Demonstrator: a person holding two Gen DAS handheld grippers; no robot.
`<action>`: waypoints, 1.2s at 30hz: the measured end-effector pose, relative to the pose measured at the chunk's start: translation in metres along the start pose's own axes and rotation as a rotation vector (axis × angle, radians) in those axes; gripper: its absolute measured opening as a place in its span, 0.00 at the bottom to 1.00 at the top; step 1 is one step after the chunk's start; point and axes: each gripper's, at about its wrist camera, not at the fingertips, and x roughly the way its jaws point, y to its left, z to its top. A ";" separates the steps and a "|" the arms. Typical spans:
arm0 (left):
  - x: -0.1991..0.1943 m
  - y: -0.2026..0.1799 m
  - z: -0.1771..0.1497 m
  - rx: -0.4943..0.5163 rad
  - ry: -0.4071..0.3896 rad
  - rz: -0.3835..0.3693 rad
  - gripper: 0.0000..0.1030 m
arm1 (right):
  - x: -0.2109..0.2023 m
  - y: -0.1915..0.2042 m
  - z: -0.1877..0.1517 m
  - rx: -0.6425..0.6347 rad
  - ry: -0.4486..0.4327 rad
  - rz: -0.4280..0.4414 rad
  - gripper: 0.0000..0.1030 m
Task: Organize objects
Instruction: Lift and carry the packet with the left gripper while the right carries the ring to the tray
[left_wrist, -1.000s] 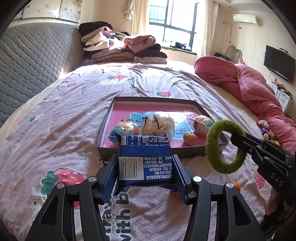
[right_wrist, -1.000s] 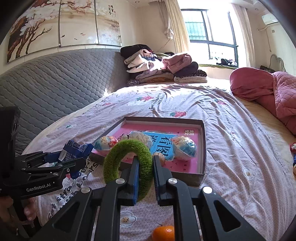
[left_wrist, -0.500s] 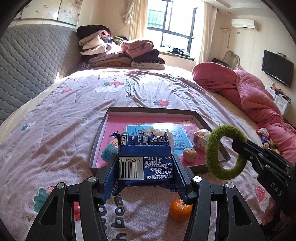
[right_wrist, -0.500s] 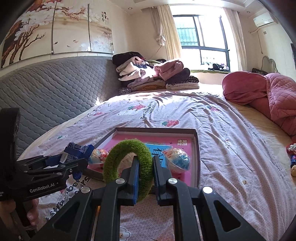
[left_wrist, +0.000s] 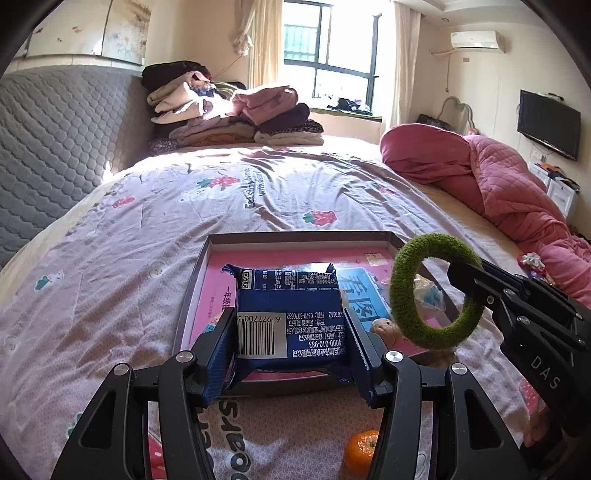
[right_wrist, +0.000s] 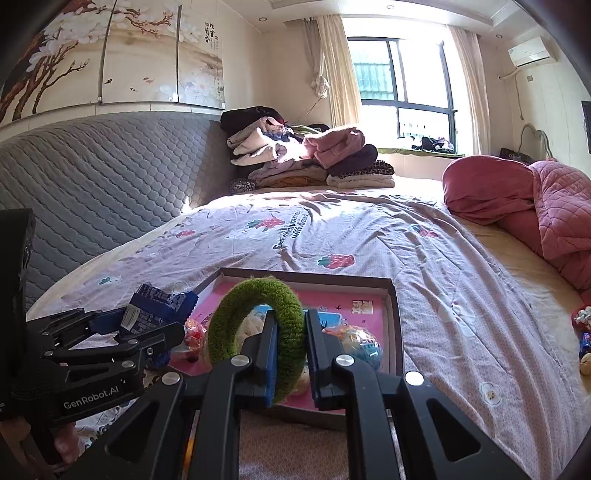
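Left gripper (left_wrist: 291, 332) clamped on packet (left_wrist: 291, 317), right gripper (right_wrist: 290, 354) pinching green ring (right_wrist: 255, 332), both hovering at tray (left_wrist: 295, 238). Best carried over bare pink floor, lowered past the toys, then released gently.

Both grippers advanced over the tray (left_wrist: 199, 280): blue packet (left_wrist: 291, 325) now above its pink floor, green ring (right_wrist: 258, 332) above its near edge; orange (left_wrist: 360, 448) now visible below.

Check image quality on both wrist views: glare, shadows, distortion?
Left wrist: window blown out, sun patch on the bedspread, strong fisheye bend, barcode on the blue packet sharp. Right wrist: same window glare, green ring crisp, dark corner vignette.
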 end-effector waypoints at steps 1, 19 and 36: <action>0.003 -0.001 0.001 0.001 0.002 0.001 0.56 | 0.002 0.000 0.002 -0.003 -0.003 0.000 0.14; 0.035 0.014 0.015 -0.019 0.035 0.032 0.56 | 0.022 -0.011 0.018 0.008 -0.027 -0.004 0.14; 0.053 0.035 0.040 -0.068 0.036 0.035 0.56 | 0.030 -0.006 0.032 -0.012 -0.036 0.014 0.14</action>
